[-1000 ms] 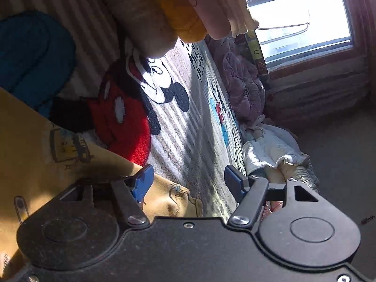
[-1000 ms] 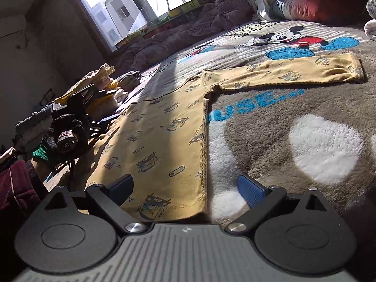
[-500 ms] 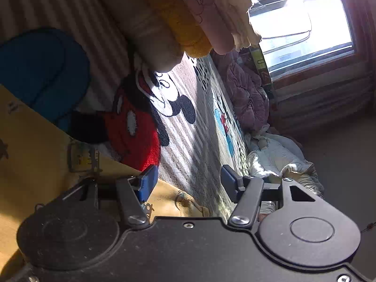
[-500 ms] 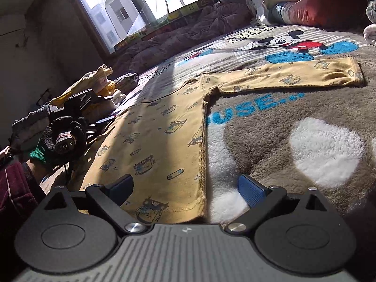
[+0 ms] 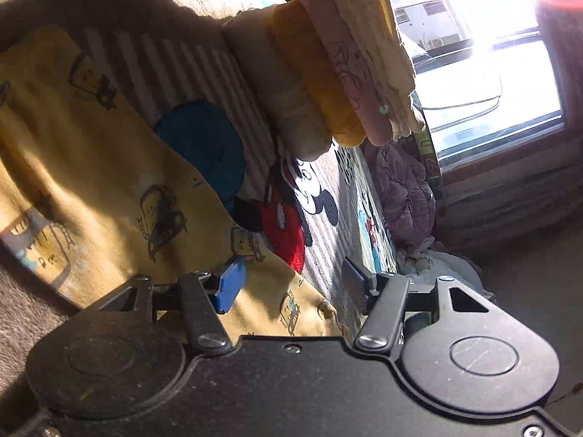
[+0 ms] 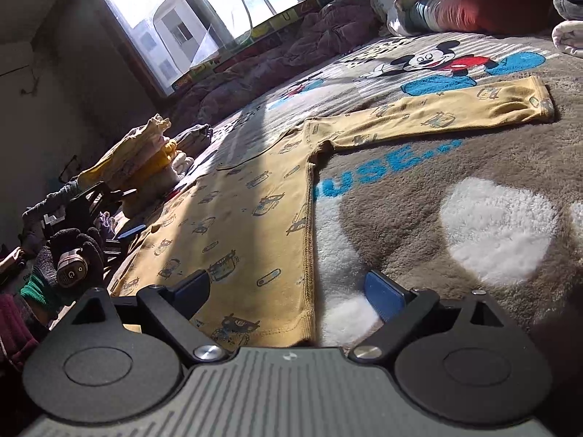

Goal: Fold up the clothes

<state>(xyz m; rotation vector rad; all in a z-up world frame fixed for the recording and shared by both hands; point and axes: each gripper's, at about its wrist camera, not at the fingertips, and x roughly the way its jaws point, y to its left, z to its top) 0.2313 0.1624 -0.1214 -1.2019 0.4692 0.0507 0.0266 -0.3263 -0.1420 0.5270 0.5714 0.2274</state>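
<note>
Right gripper point(image 6: 289, 291): fingers spread wide, empty, held low over the hem corner of the yellow shirt point(image 6: 255, 196). Left gripper point(image 5: 291, 280): likewise agape and empty, tilted sideways just above a sleeve cuff point(image 5: 291, 309). Shirt spread flat on the cartoon blanket point(image 6: 473, 182), one sleeve point(image 6: 455, 113) outstretched. Folded stack point(image 5: 328, 73) beside the shirt; window point(image 6: 204, 18) beyond the bed.
</note>
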